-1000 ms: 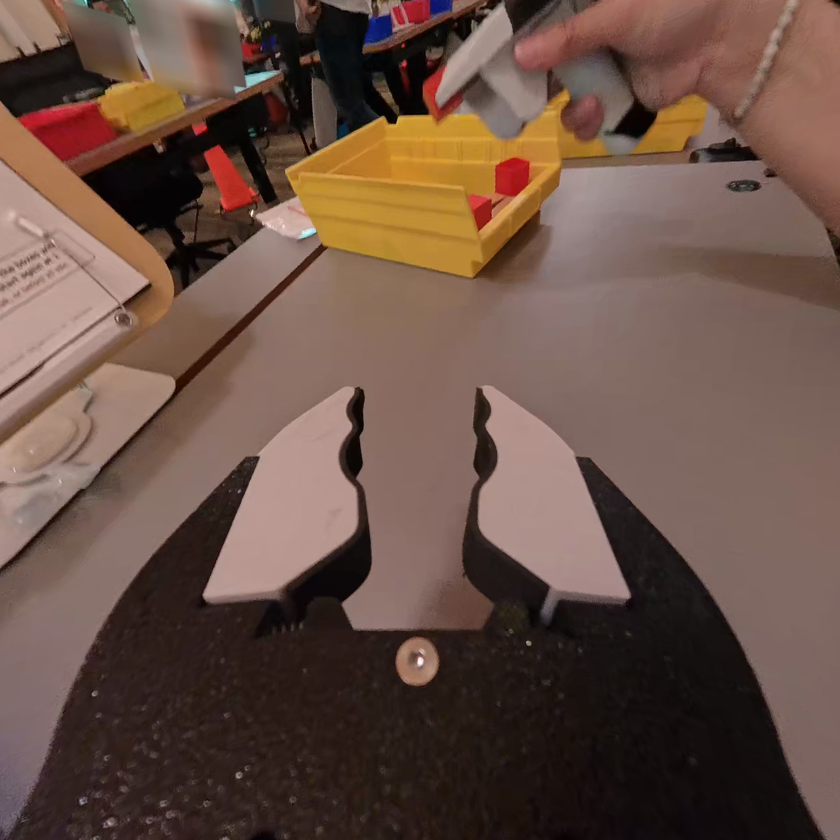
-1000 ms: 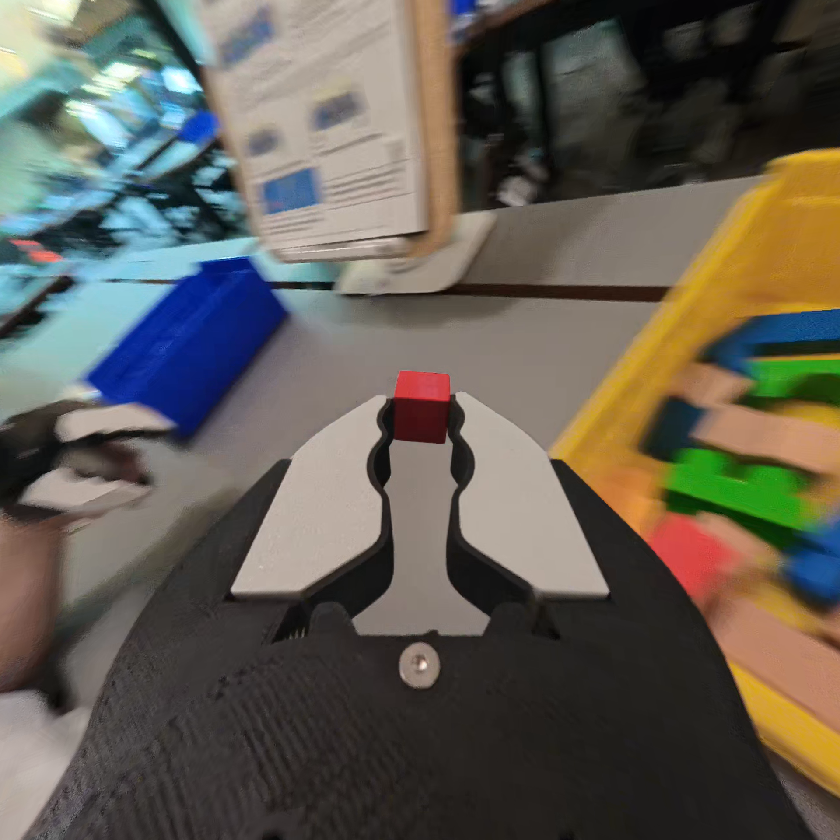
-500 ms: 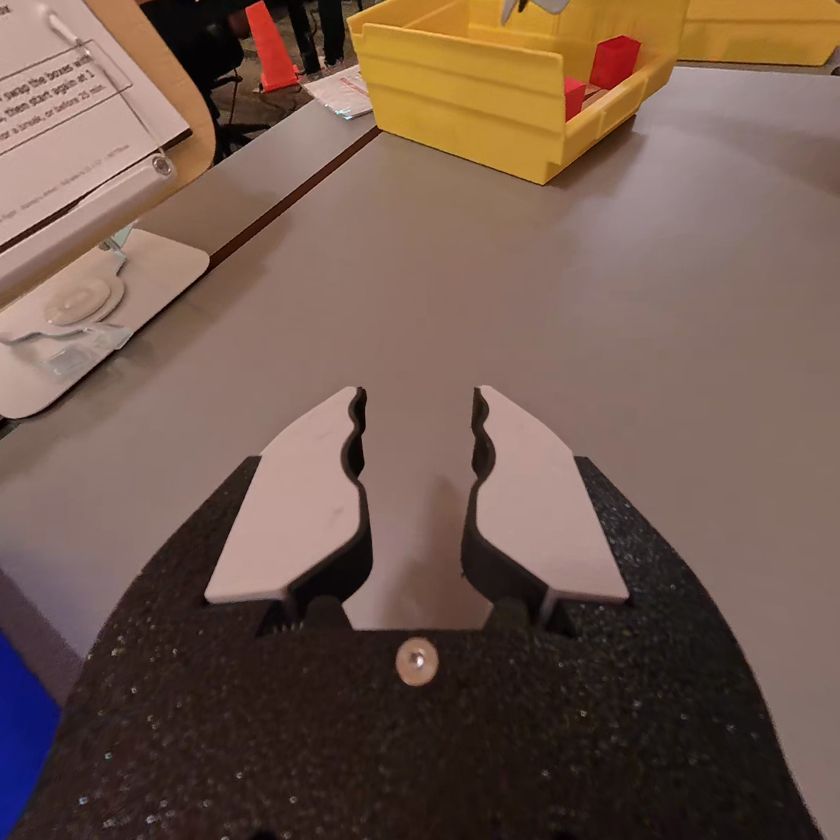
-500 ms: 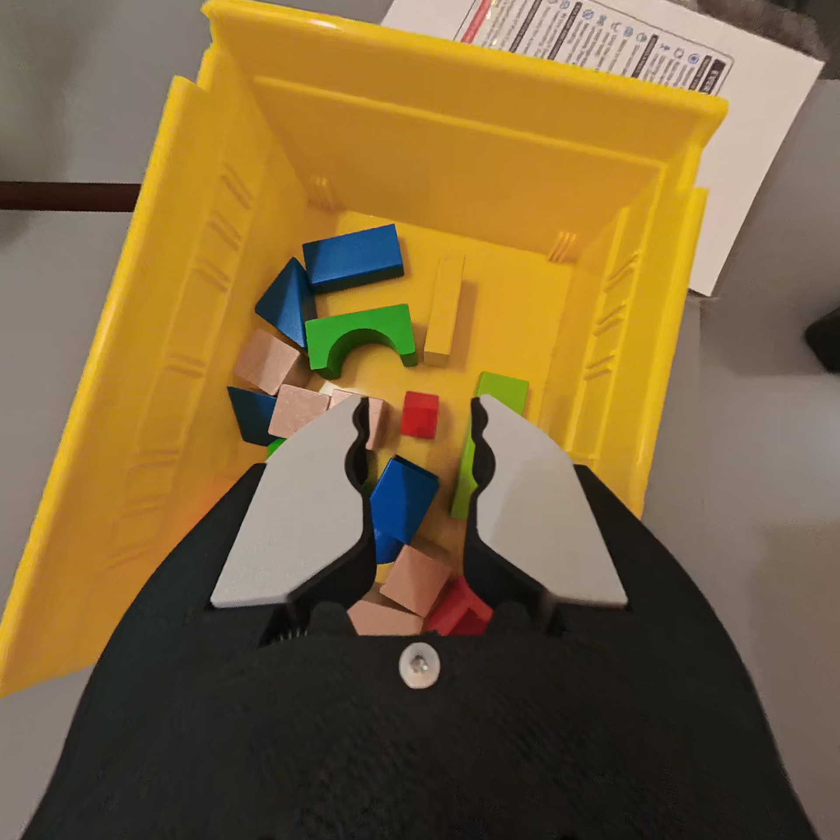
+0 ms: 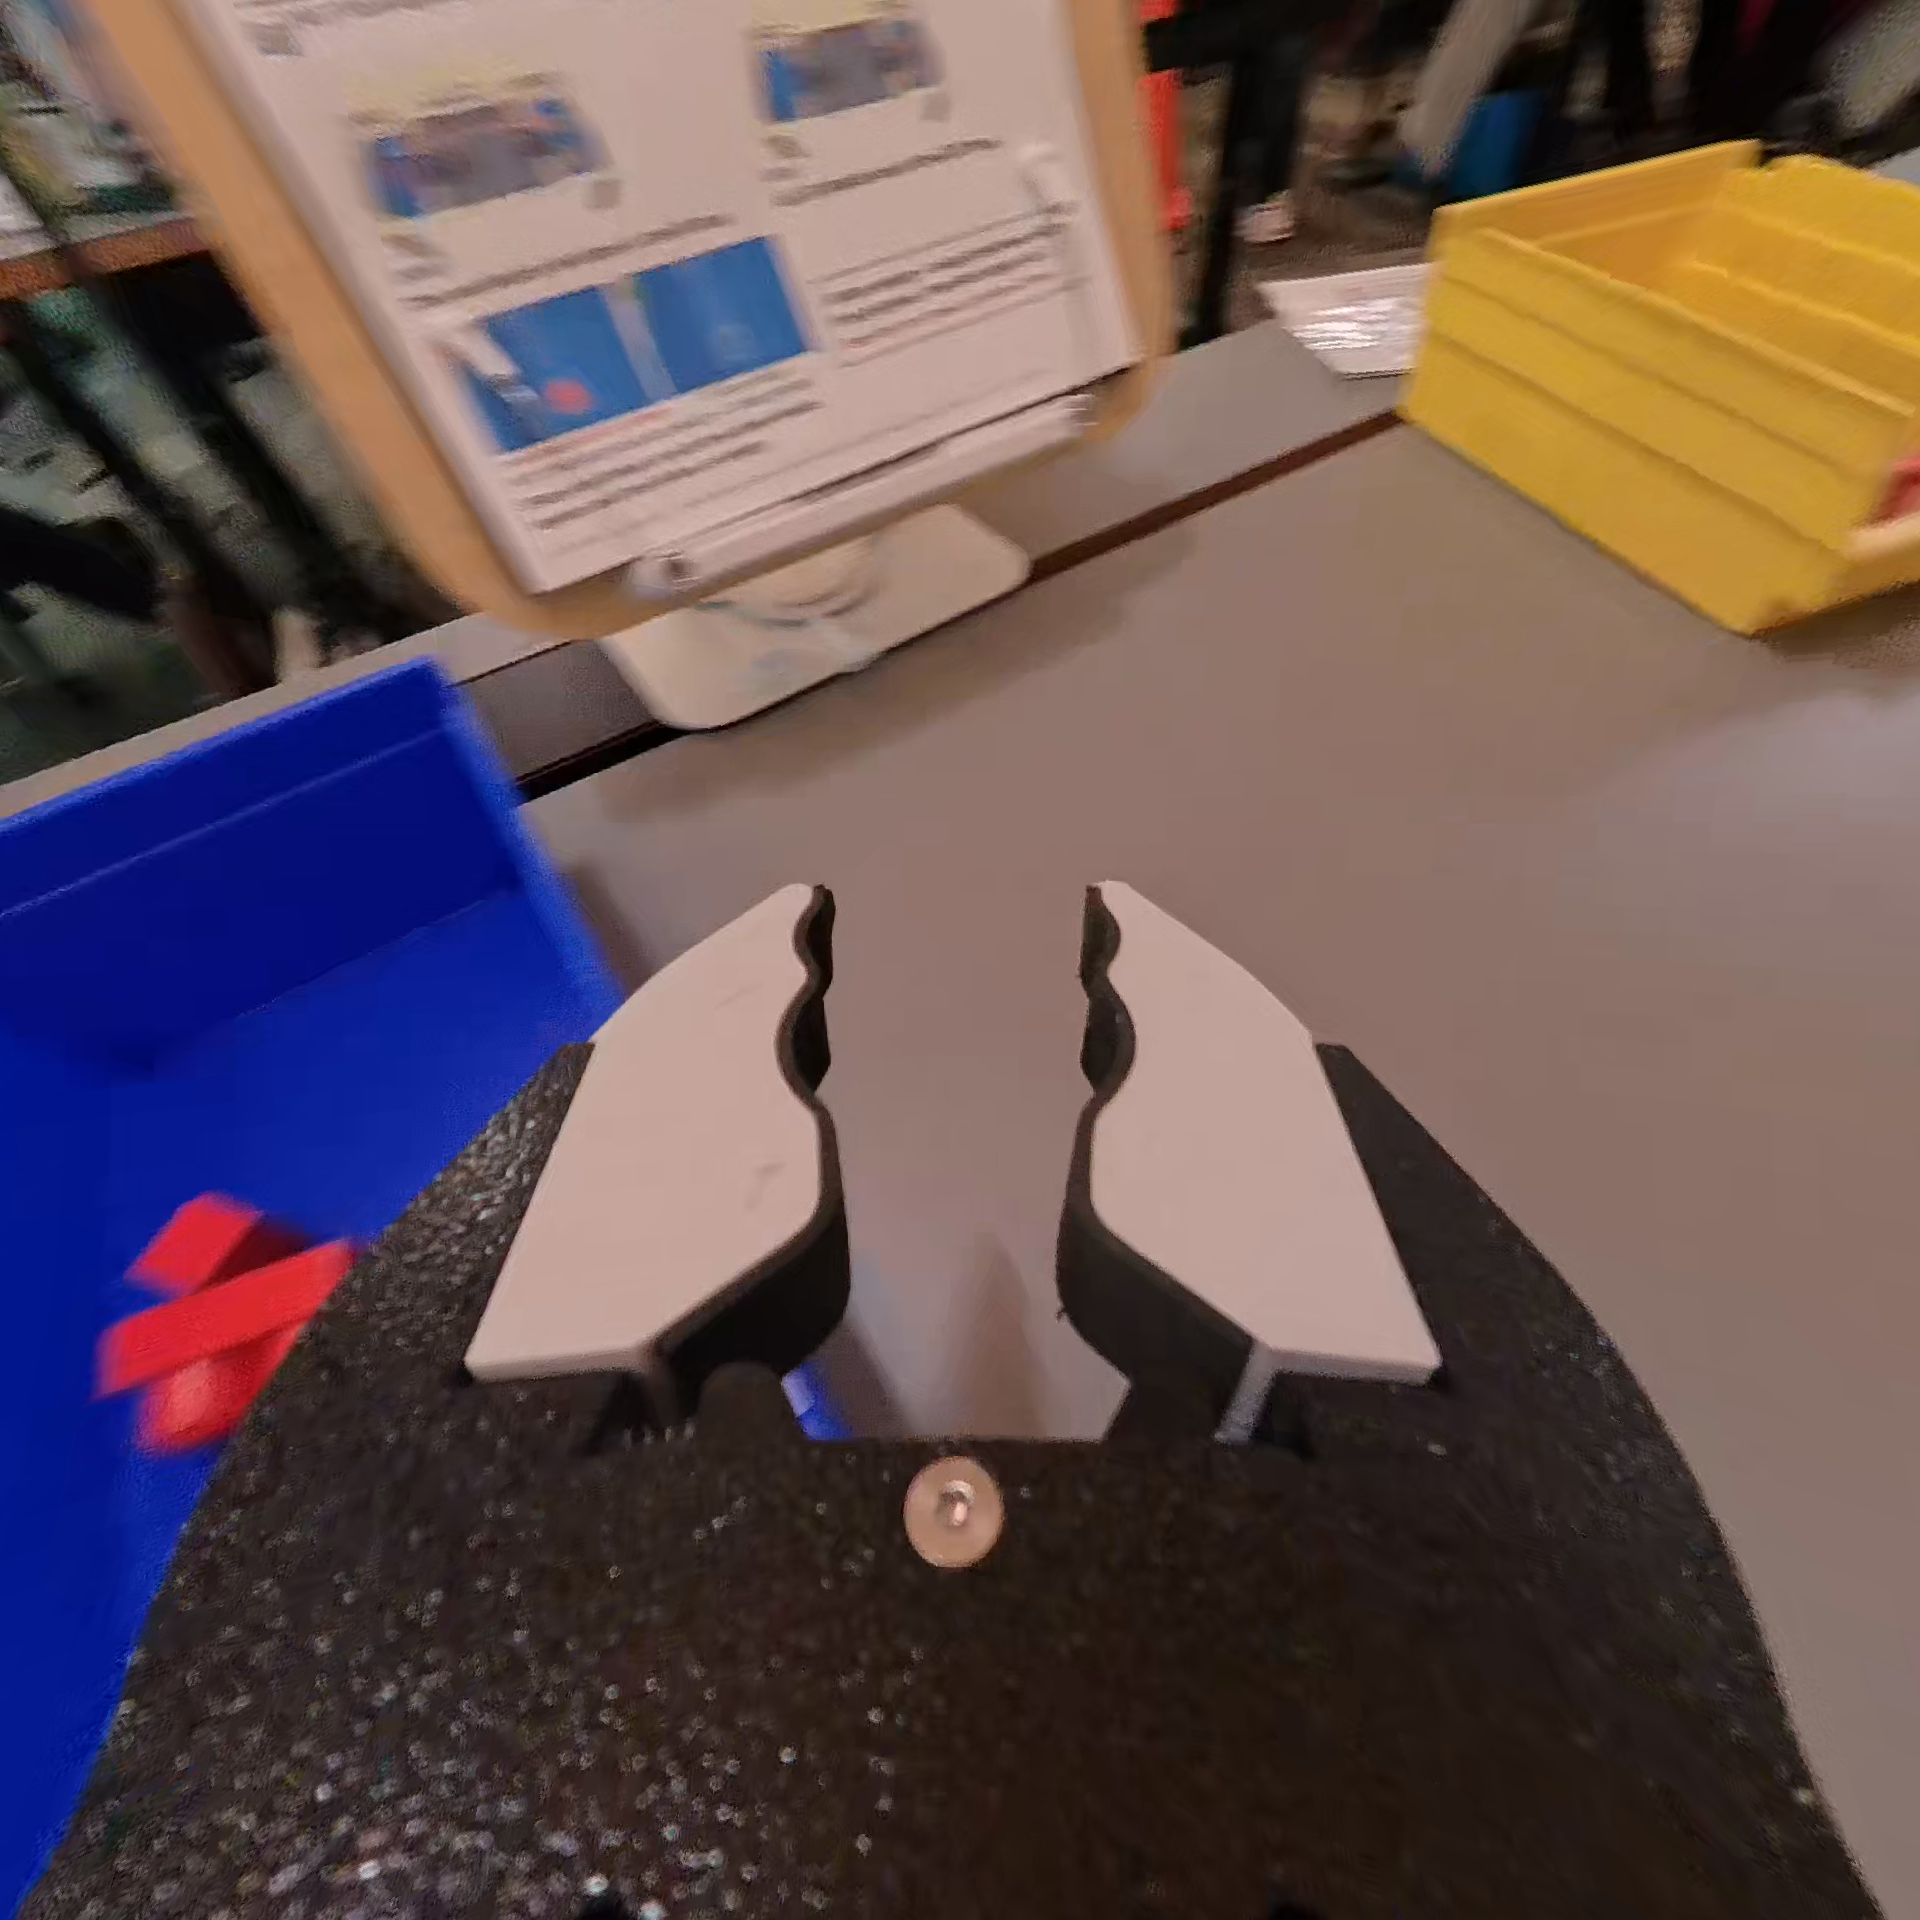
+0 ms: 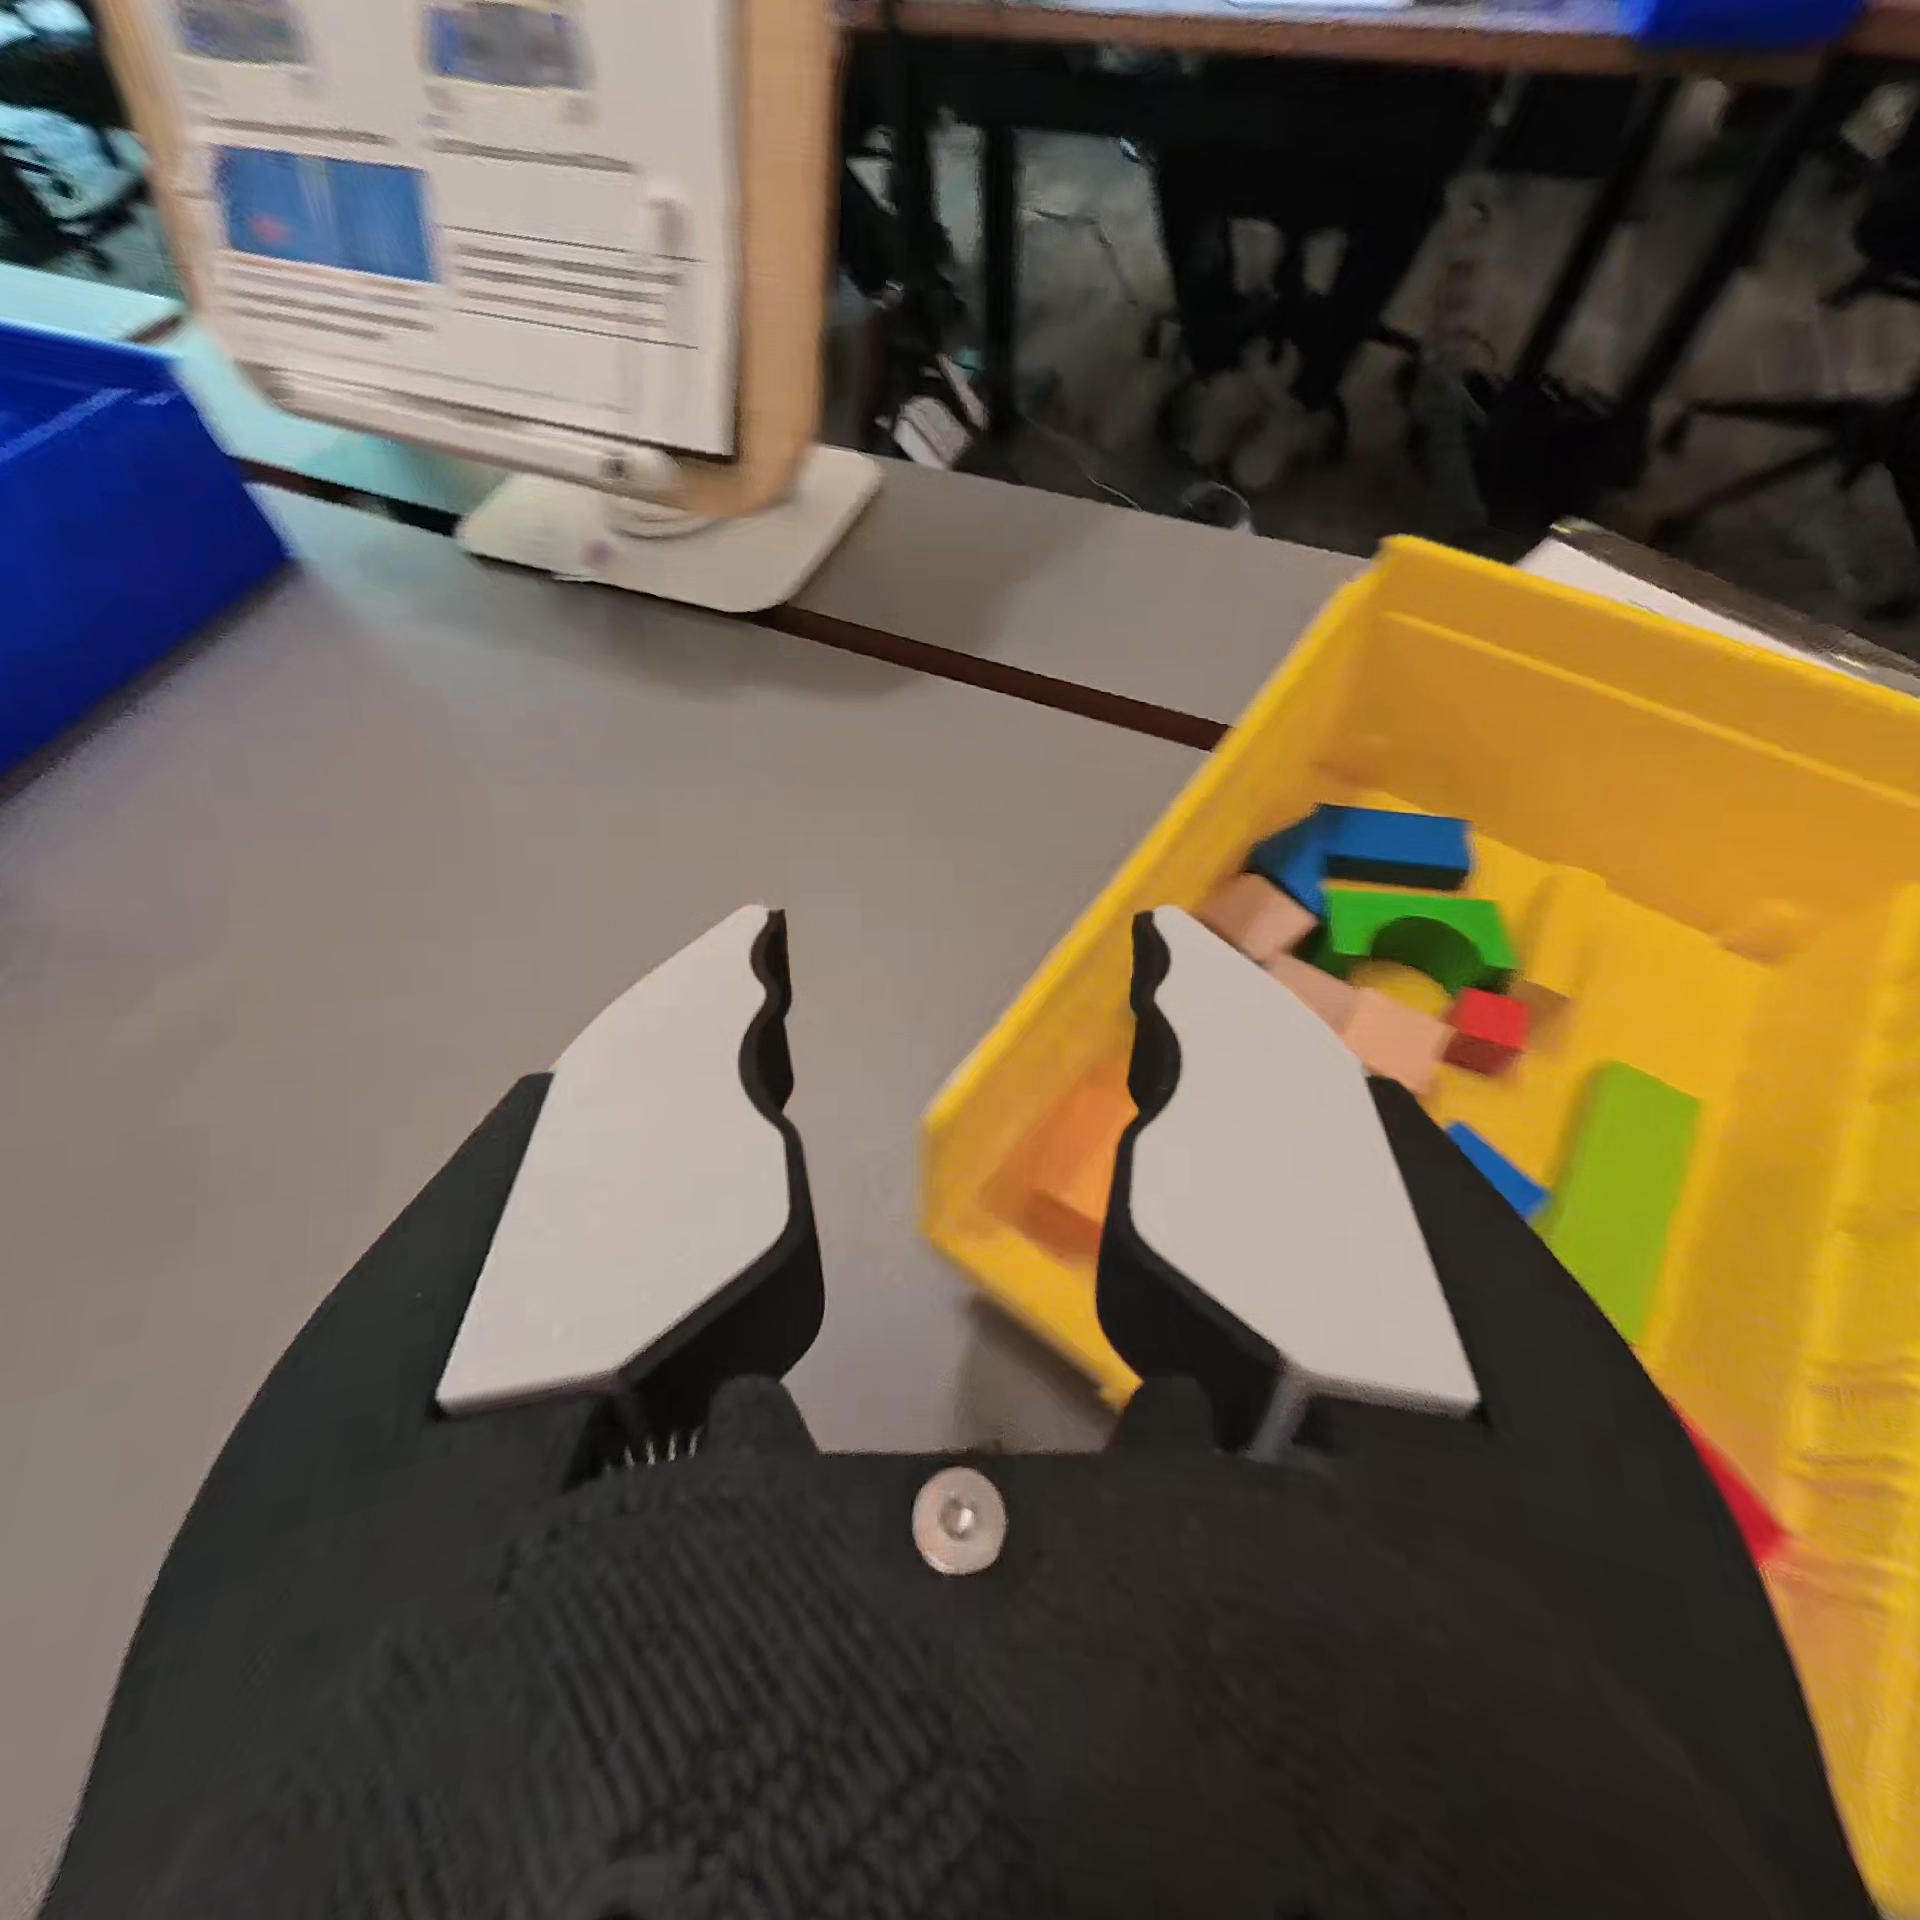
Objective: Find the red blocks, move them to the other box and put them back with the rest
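Red blocks: blurred cluster lying in blue box, beside left claw. One small red cube in yellow box among blue, green, natural-wood blocks. Left claw: jaws apart, nothing between, over grey desk. Right claw: jaws wide, bare, at yellow box's near corner. Instruction board on white stand at desk's far edge.

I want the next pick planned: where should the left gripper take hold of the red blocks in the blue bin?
Likely from above: the red blocks lie overlapping, blurred, low in the blue bin. Close the open left gripper across the top flat bar's narrow width.
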The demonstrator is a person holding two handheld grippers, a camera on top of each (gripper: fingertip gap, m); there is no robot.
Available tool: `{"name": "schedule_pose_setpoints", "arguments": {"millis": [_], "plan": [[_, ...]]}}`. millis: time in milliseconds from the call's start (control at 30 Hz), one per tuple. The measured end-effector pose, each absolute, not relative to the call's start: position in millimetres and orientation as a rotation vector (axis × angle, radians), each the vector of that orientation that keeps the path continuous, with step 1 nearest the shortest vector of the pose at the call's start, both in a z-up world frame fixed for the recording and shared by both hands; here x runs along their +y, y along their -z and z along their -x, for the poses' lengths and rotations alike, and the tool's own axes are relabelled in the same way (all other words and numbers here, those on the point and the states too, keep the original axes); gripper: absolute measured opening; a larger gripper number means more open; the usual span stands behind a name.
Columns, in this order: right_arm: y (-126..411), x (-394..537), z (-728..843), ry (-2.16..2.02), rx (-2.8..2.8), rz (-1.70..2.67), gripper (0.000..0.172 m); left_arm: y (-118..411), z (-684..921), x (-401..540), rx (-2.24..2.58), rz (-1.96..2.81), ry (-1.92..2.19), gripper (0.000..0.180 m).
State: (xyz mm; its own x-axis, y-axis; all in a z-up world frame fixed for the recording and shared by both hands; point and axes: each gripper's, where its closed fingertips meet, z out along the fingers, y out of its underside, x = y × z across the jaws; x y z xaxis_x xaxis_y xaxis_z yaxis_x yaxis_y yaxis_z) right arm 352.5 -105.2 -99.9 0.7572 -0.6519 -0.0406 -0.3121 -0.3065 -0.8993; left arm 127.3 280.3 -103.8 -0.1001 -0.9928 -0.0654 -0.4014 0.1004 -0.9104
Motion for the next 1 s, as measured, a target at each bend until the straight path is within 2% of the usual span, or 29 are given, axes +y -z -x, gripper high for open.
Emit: {"name": "schedule_pose_setpoints", "arguments": {"millis": [133, 233, 500, 667, 1000], "plan": [[111.0, -79.4, -299.7, 0.365, 0.608, 1.925, 0.065, 97.9, -104.9, 373.3, 1.546, 1.612, 0.706, 0.048], [121.2, -73.5, -281.3, 0.396, 0.571, 1.947, 0.068, 105.2, -99.2, 420.8, 1.561, 1.753, 0.551, 0.057], [133.9, -79.0, -262.5, 0.39, 0.586, 1.946, 0.068, 150.1, -110.4, 484.2, 1.865, 1.897, 0.101, 0.055], [138.4, -87.7, -258.3, 0.374, 0.617, 1.931, 0.069, 182.8, -128.7, 491.0, 1.878, 2.231, 0.105, 0.059], [132.9, -89.3, -247.8, 0.356, 0.577, 1.916, 0.07, 208.2, -137.8, 512.1, 1.282, 2.712, 0.207, 0.065]]}}
